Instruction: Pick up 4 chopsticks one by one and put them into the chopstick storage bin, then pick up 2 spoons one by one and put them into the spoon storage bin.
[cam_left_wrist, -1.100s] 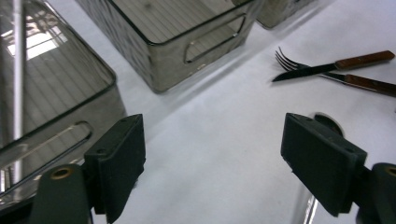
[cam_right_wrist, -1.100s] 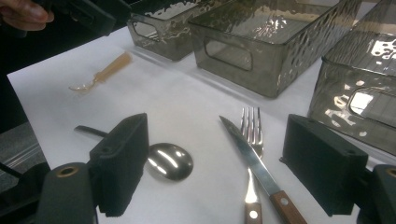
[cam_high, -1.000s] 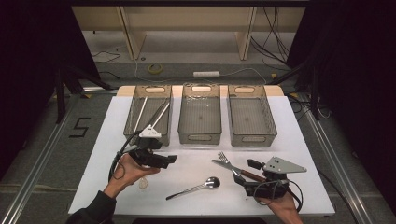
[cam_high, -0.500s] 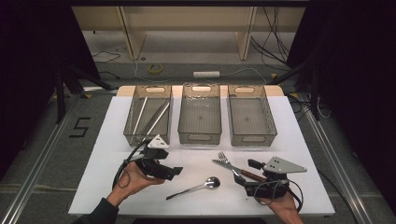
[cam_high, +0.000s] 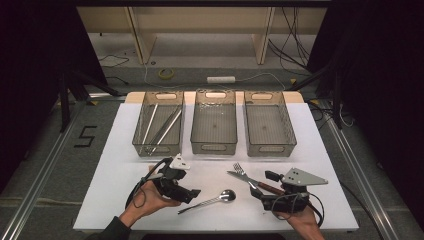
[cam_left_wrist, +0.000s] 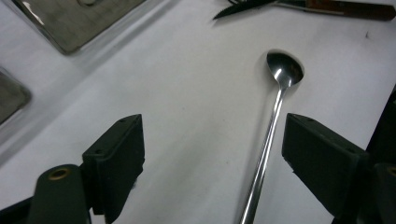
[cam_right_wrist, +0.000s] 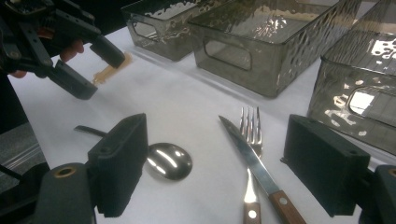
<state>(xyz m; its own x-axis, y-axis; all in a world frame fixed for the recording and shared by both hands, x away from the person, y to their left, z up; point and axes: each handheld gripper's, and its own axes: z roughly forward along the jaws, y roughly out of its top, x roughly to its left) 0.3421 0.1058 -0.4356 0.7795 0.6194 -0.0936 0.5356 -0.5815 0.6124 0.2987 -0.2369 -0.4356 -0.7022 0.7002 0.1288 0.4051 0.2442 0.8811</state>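
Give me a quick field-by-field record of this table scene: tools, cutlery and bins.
left tool: open, empty, jaws either side of the spoon handle
right tool: open, empty, near knife and fork
spoon: flat on the white table
knife: crossing the fork
left bin: holds long metal utensils
middle bin: empty
right bin: empty

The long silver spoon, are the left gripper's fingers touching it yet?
Apart. In the left gripper view the black fingers stand wide open, with white table visible between each of them and the long silver spoon.
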